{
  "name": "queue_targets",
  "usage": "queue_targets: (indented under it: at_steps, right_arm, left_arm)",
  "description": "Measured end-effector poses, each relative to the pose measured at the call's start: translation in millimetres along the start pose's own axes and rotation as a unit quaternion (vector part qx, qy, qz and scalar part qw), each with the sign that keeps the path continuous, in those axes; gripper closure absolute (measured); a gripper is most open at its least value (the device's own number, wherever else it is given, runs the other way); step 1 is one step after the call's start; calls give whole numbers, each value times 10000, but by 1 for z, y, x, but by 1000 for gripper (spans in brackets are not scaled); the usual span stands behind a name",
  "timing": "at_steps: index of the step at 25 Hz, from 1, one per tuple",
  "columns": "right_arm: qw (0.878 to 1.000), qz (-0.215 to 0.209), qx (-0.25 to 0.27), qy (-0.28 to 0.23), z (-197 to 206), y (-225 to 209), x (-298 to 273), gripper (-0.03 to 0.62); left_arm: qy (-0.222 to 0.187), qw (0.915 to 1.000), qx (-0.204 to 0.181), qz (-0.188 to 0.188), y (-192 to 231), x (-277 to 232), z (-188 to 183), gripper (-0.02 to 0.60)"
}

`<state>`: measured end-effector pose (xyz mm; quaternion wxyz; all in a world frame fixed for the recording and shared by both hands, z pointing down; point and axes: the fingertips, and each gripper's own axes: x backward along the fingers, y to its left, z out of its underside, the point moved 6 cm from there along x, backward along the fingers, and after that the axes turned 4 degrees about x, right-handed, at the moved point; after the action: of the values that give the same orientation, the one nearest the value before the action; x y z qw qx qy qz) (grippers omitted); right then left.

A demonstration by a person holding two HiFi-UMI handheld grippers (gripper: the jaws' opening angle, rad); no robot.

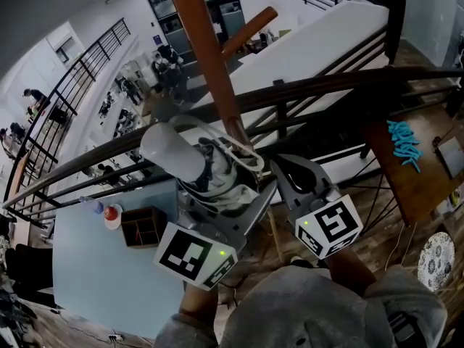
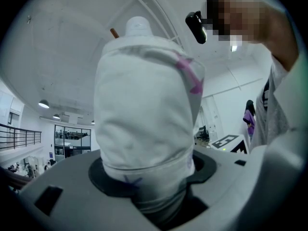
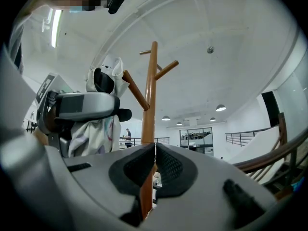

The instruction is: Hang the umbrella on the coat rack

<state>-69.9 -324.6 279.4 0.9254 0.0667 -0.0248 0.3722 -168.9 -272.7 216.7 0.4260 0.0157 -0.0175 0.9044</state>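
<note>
Folded umbrella (image 1: 172, 151) in left gripper (image 1: 219, 207)

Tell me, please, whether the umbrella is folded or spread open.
Folded: the umbrella is a compact white bundle clamped in the left gripper's jaws.

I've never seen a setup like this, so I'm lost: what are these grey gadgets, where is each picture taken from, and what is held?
There is no robot: a person holds grey tongs in each hand. One picture comes from a camera on the person's head, looking down; the other two from cameras riding on the tongs. The left tongs are clamped on a folded white umbrella, beside the wooden coat rack. The right tongs are closed and empty; the rack's pole stands behind them. A dark railing runs behind the rack.
</note>
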Motion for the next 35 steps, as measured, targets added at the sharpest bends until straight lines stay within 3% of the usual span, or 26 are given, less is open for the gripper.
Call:
queue_targets:
  at_steps: [10,17,21,35]
  right_arm:
    - [10000,74,15,-7,-3,-8,0,569]
    - [9999,120,9,3,-1,-11,2,569]
    - [9999,118,-7,-2,-1,-12,3,569]
    - [10000,18,-48,45,3,-7,6,569]
  left_arm:
    - [205,9996,-181,-61,-2,-10,-4,296]
    - [574,9974,-395,-175,-6,-13,-6,296]
    - [806,9958,-391,-186,-8,-13,1,296]
    - [917,9938,-150,-614,11,-4,15,296]
